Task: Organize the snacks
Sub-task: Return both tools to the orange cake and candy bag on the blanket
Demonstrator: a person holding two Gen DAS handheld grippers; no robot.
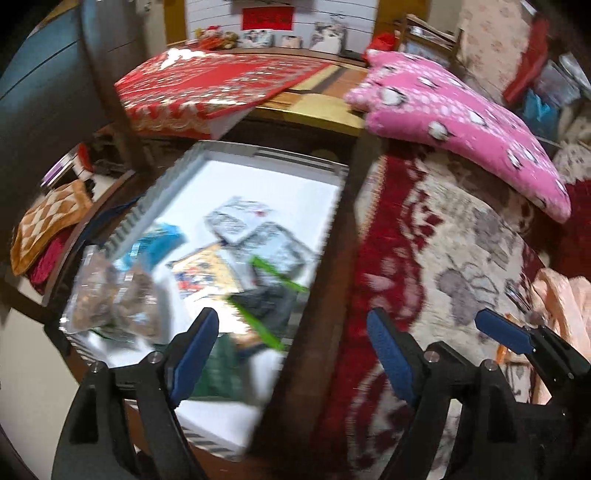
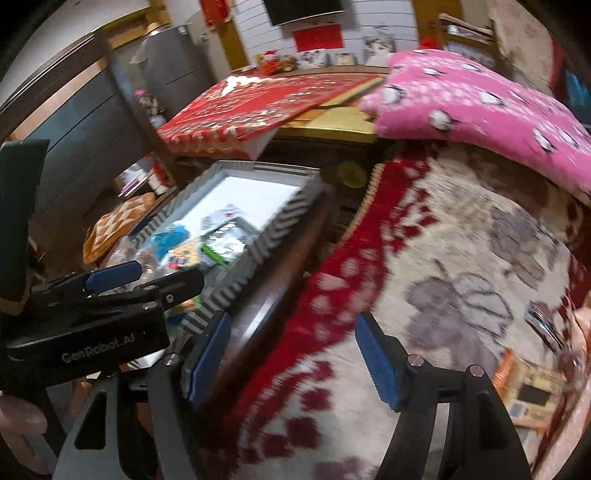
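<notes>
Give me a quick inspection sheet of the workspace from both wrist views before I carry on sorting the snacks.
Surface: patterned red and cream blanket beside a dark wooden edge.
Job's things: white tray with grey patterned rim holds several snack packets, blurred; a clear bag of brown snacks at its near left corner.
Clutter: pink cushion, red box, checked orange cloth.
Grippers: left gripper open, empty, over the tray's right edge; right gripper open, empty, over the blanket.
Cables: nothing seen.
Surroundings: white panelled wall, shelf with pictures.
</notes>
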